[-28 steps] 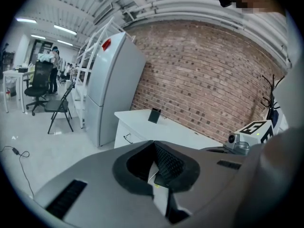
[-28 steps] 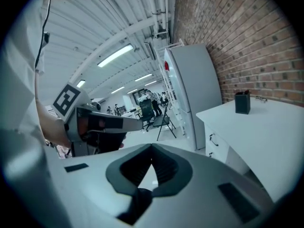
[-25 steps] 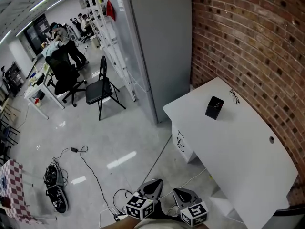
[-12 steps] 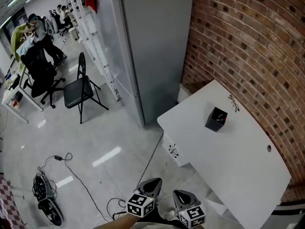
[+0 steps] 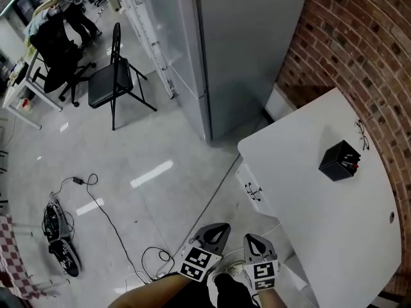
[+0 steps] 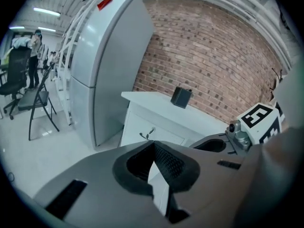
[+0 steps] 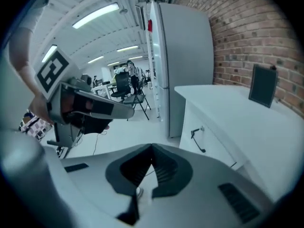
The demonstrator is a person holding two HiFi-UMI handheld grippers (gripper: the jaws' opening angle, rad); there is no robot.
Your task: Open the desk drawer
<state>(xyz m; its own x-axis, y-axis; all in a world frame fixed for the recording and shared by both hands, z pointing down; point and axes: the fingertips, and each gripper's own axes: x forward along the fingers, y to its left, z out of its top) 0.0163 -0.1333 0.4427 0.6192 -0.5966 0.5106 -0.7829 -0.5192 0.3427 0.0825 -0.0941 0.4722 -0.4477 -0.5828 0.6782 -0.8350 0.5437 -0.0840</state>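
Observation:
The white desk point(image 5: 321, 230) stands at the right against the brick wall. Its drawer front faces left and carries a dark handle point(image 5: 252, 190); the drawer is closed. My two grippers hang side by side at the bottom of the head view, short of the desk and touching nothing: left gripper point(image 5: 218, 226), right gripper point(image 5: 251, 238). Both are shut and empty. The left gripper point(image 6: 153, 143) looks toward the handle point(image 6: 148, 135). In the right gripper view, the handle point(image 7: 197, 139) lies to the right of the shut right gripper point(image 7: 152, 147).
A black box point(image 5: 338, 160) and a pair of glasses point(image 5: 361, 133) lie on the desk. A tall grey cabinet point(image 5: 250, 50) stands just beyond the desk's far end. A folding chair point(image 5: 109, 85), floor cables point(image 5: 96, 197) and a dark bag point(image 5: 59, 246) are on the left.
Both grippers have sunk and moved closer to the desk, staying side by side and shut. The head view has swung so that the desk now lies further right.

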